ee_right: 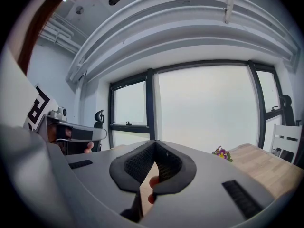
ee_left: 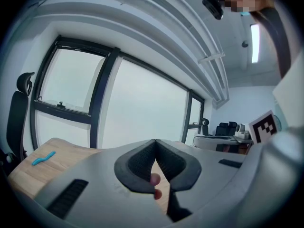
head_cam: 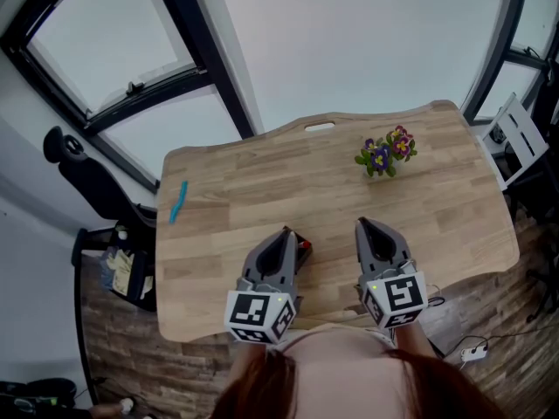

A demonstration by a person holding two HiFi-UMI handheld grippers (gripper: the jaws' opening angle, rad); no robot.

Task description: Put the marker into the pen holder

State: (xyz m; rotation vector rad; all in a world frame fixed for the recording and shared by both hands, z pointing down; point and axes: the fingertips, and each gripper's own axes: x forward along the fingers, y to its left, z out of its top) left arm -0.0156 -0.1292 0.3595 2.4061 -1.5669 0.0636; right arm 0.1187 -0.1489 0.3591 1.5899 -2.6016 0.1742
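A light-blue marker (head_cam: 178, 202) lies near the left edge of the wooden table (head_cam: 262, 190); it also shows far left in the left gripper view as the marker (ee_left: 43, 157). My left gripper (head_cam: 286, 233) hovers over the table's front middle, jaws shut with nothing between them. A small dark object with a red top (head_cam: 303, 246) peeks out beside it, mostly hidden; I cannot tell if it is the pen holder. My right gripper (head_cam: 361, 223) is alongside, also shut and empty. Red blobs (ee_left: 154, 179) show behind the jaws' gap.
A small pot of purple and pink flowers (head_cam: 385, 155) stands at the table's back right, seen too as the flowers (ee_right: 221, 153). A black office chair (head_cam: 87, 182) is left of the table, a white chair (head_cam: 517, 133) right. Windows lie behind.
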